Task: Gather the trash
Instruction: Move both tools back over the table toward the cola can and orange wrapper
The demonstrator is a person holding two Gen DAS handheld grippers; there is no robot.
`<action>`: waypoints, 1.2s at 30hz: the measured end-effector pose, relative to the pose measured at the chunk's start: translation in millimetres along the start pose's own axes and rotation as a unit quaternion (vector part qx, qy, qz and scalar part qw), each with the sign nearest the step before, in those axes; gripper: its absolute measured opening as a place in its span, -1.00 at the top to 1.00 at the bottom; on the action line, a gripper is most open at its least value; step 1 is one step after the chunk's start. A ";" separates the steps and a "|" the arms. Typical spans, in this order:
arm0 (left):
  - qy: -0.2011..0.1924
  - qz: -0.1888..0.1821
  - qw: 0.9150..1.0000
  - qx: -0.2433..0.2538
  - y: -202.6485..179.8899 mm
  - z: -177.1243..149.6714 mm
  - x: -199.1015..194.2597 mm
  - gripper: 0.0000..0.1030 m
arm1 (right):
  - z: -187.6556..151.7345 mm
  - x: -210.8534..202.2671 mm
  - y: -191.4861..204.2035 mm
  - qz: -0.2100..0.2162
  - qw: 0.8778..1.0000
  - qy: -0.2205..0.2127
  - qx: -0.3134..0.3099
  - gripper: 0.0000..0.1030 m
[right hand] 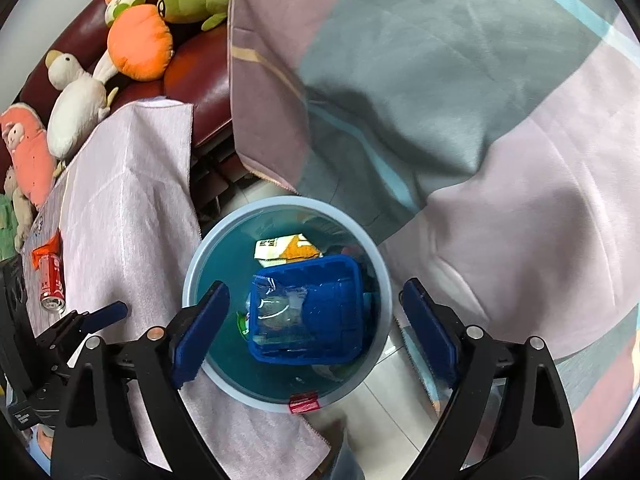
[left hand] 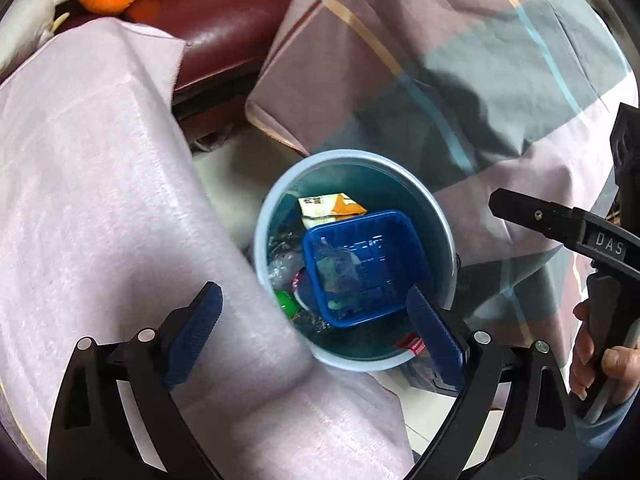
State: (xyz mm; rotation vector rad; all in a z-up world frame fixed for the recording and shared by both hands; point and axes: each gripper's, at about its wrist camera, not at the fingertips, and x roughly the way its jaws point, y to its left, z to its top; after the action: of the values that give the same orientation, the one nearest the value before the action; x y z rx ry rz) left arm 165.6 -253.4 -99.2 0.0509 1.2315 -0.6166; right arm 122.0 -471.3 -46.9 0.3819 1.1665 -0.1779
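Home living room: dark red leather sofa (right hand: 200,72) at upper left, plush toys (right hand: 136,44) lined along it, cloth throws (right hand: 400,80) draped over furniture, tiled floor (right hand: 384,408) at bottom, small waste bin (right hand: 192,280) centre frame

"das" on right gripper (left hand: 520,210) body, other print on bin trash too blurry

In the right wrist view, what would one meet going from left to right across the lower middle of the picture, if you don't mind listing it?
Red soda can → pale pink cloth → light blue trash bin → blue plastic tray → plaid blanket.
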 end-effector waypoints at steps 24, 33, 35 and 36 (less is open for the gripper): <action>-0.077 0.030 0.990 -0.111 124.5 -49.6 -101.3 -0.88 | -7.6 -9.7 141.7 0.015 0.994 0.019 -0.105 -0.64; -0.117 0.040 0.980 -0.157 195.8 -81.2 -147.7 -0.89 | -17.2 -8.9 237.0 0.036 0.984 0.036 -0.169 -0.64; -0.127 0.047 0.976 -0.168 215.7 -91.7 -159.4 -0.89 | -20.2 -4.7 261.1 0.041 0.981 0.042 -0.186 -0.64; -0.133 0.053 0.974 -0.176 228.6 -97.7 -165.6 -0.90 | -21.7 -3.0 272.1 0.042 0.979 0.046 -0.193 -0.64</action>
State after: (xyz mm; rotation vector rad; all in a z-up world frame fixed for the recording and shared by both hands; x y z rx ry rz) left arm 155.8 41.4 -51.9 -0.2541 1.0545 -0.2929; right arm 192.3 -212.3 3.0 0.0956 1.2416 0.1408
